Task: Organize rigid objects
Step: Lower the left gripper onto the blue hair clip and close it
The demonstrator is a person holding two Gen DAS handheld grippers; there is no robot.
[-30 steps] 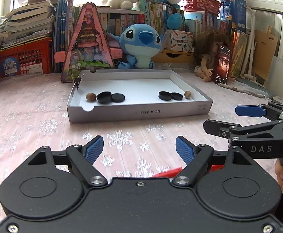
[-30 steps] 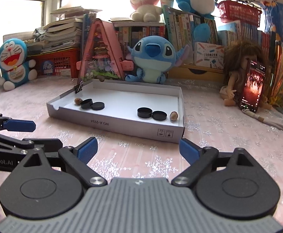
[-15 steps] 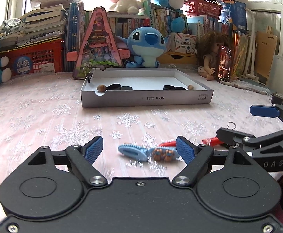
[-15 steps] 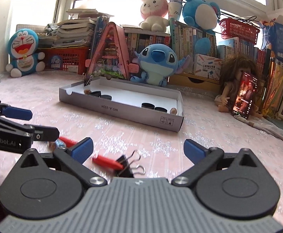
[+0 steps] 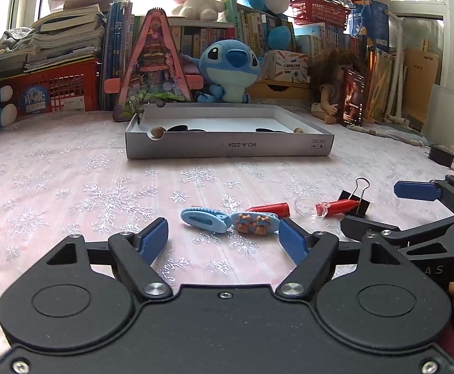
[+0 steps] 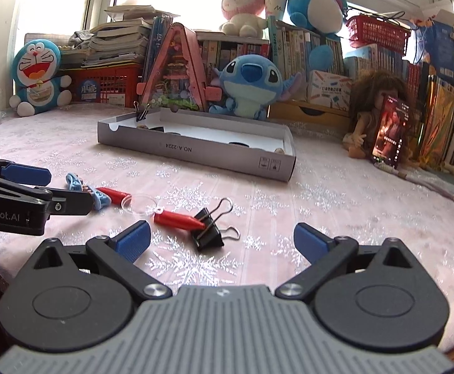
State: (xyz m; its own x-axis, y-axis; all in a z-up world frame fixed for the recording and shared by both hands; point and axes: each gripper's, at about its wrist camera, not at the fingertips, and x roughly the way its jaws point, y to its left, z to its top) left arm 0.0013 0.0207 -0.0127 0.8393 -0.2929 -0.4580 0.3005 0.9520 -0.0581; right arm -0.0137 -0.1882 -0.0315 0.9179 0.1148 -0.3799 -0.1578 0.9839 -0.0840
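A grey cardboard tray (image 5: 227, 148) (image 6: 195, 151) sits mid-table holding black discs (image 5: 177, 128) and small nuts (image 5: 157, 131). Loose on the cloth in front lie a blue hair clip (image 5: 230, 220) (image 6: 80, 187), a red-handled clear piece (image 5: 336, 207) (image 6: 177, 219) and a black binder clip (image 5: 356, 201) (image 6: 210, 229). My left gripper (image 5: 224, 244) is open and empty just behind the hair clip. My right gripper (image 6: 220, 241) is open and empty just behind the binder clip.
Plush toys, a pink triangular toy house (image 5: 153, 71), books and red baskets line the back. A doll and a phone (image 6: 389, 132) stand at the right. A second binder clip (image 6: 141, 112) grips the tray's far left corner. A small black block (image 5: 440, 155) lies far right.
Both grippers have pulled back and lowered from the tray. The hair clip, red-handled piece and binder clip have come into view in front of them. Both stay open.
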